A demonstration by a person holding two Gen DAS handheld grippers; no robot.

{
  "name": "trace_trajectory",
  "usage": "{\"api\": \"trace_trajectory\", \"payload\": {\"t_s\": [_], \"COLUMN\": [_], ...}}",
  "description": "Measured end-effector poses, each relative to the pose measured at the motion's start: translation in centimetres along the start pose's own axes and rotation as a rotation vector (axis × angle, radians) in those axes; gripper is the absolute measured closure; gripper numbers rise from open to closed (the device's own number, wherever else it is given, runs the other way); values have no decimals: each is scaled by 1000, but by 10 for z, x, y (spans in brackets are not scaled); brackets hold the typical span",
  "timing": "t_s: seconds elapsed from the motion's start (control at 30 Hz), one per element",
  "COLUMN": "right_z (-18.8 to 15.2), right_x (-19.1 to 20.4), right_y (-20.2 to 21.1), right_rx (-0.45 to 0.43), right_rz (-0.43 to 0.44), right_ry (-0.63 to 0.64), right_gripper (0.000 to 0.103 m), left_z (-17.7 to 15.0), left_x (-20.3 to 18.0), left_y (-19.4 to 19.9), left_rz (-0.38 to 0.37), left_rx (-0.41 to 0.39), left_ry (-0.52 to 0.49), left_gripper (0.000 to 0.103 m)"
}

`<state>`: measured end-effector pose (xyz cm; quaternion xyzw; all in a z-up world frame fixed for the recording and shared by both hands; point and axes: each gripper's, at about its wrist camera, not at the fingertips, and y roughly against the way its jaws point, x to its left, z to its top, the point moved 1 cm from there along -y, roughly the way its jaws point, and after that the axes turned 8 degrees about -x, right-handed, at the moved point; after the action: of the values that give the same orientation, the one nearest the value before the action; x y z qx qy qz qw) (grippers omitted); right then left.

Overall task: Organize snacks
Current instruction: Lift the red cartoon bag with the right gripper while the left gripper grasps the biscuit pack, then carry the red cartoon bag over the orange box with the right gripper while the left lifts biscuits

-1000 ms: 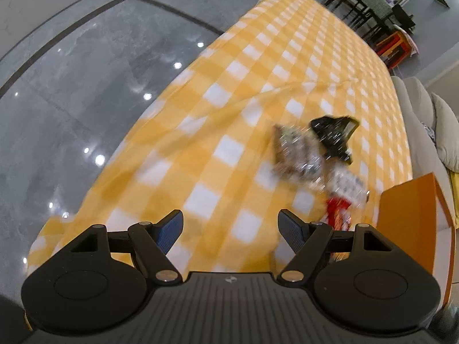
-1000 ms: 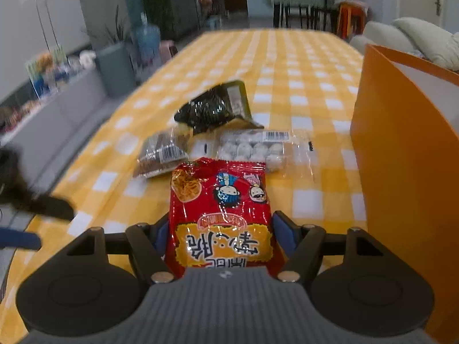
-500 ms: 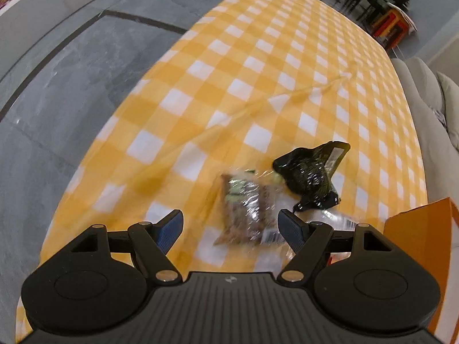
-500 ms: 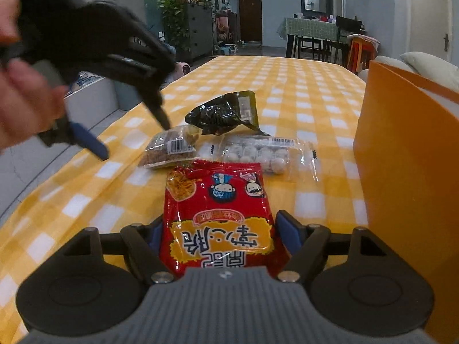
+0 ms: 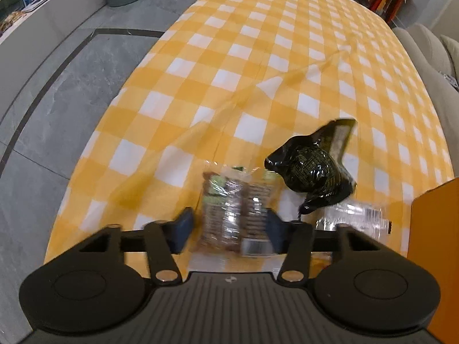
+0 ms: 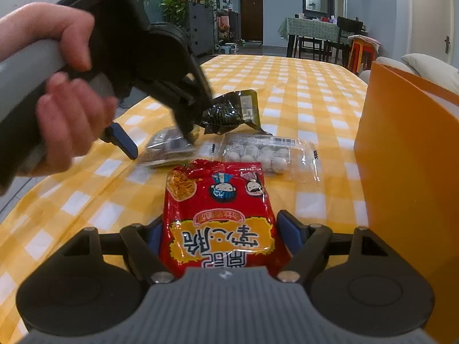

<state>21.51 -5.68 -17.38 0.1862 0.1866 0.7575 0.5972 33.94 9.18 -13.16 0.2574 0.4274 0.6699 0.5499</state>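
A clear packet of brown snacks point(image 5: 232, 212) lies on the yellow checked tablecloth point(image 5: 258, 57). My left gripper point(image 5: 229, 229) points down over it with its jaws closing on either side. The right finger touches the packet and the left finger point(image 5: 183, 229) stands a little off it. From the right wrist view, the left gripper point(image 6: 160, 146) and the hand holding it fill the upper left, with its tips at the brown packet point(image 6: 166, 149). My right gripper point(image 6: 221, 235) is open, with a red noodle-snack packet point(image 6: 218, 215) lying between its fingers.
A black vacuum-sealed packet point(image 5: 312, 172) and a clear packet of white balls point(image 6: 266, 154) lie just beyond the red one. An orange box point(image 6: 401, 172) stands at the right. The table's left edge drops to grey floor point(image 5: 57, 114). A sofa and dining chairs stand beyond.
My left gripper swung in over the brown packet and its jaws narrowed around it. The right gripper stayed in place and its fingers eased a little wider beside the red packet.
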Motion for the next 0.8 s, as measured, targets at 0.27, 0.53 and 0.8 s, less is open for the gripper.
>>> {"api": "trace_trajectory", "payload": {"t_s": [0.27, 0.53, 0.8], "right_z": [0, 0, -4], "right_x": [1, 0, -7], "right_y": [0, 2, 16], "right_rx": [2, -1, 11], "right_rz": [-5, -6, 20], "right_ry": [7, 0, -32], "right_gripper": [26, 29, 30], "left_z": [-37, -75, -104], "left_x": [29, 50, 64], "left_y": [26, 50, 70], "left_rz": [-26, -45, -72], "left_rx": [-65, -115, -195], "left_ry": [-30, -63, -61], "left_gripper": [54, 54, 55]}}
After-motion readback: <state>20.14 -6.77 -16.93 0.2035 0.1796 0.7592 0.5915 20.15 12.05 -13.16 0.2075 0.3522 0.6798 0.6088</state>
